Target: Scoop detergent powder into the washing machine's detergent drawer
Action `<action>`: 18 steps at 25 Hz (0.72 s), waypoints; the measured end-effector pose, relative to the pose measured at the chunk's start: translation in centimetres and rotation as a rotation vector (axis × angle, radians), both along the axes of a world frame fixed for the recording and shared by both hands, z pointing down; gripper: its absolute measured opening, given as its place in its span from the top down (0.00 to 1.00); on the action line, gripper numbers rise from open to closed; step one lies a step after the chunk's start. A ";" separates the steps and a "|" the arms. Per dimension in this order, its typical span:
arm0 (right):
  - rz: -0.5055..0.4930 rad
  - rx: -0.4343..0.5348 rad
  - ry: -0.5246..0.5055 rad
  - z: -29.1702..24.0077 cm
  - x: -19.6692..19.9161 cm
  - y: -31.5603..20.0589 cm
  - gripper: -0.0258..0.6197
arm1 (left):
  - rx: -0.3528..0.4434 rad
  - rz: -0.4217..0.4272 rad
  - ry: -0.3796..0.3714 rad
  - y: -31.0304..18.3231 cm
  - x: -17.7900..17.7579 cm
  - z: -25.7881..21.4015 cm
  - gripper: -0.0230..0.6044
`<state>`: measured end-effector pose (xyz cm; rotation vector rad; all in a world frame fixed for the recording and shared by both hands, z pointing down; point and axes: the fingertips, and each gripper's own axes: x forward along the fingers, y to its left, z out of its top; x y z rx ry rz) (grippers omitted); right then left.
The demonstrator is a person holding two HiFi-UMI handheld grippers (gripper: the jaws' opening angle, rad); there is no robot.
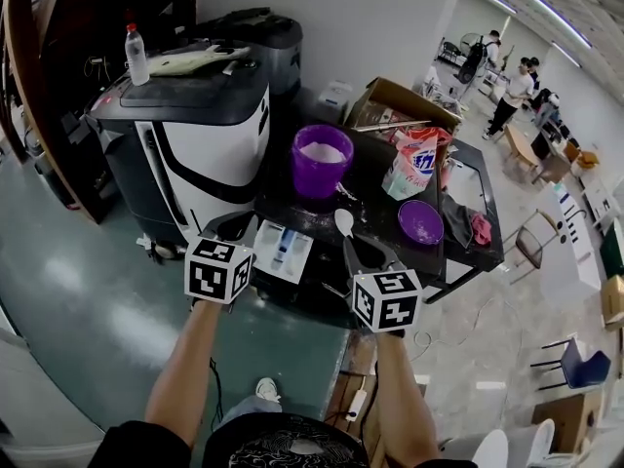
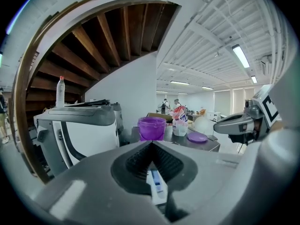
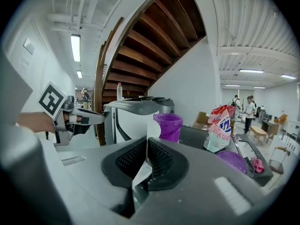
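Observation:
The open detergent drawer [image 1: 283, 249] is white with a blue insert and lies just below and ahead of both grippers. My left gripper [image 1: 230, 228] hangs over its left edge, jaws shut with nothing between them; the drawer [image 2: 156, 184] shows under them. My right gripper [image 1: 356, 247] is shut on a white spoon [image 1: 343, 221] whose bowl points forward above the drawer's right side; its handle [image 3: 149, 134] runs between the jaws. A purple bucket [image 1: 322, 159] holding white powder stands on the black top behind, beside a detergent bag [image 1: 414, 164].
A purple lid [image 1: 421, 222] lies right of the spoon. A black-and-white machine [image 1: 195, 125] with a bottle [image 1: 136, 55] on top stands to the left. A cardboard box [image 1: 400, 105] sits behind the bag. People stand far back at the right.

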<state>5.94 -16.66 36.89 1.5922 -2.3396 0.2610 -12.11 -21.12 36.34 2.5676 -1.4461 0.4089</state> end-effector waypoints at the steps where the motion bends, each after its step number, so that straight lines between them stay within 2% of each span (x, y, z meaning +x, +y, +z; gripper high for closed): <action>1: 0.003 -0.001 0.001 0.1 -0.2 -0.5 0.90 | 0.000 0.003 0.001 -0.5 -0.2 0.0 0.96; 10: 0.020 -0.007 0.008 0.2 -1.8 -3.8 0.90 | -0.010 0.031 0.010 -4.2 -1.6 0.7 0.96; 18: -0.005 0.023 0.071 -2.0 -1.9 -6.7 0.90 | 0.008 0.064 0.016 -6.1 -1.1 0.3 0.96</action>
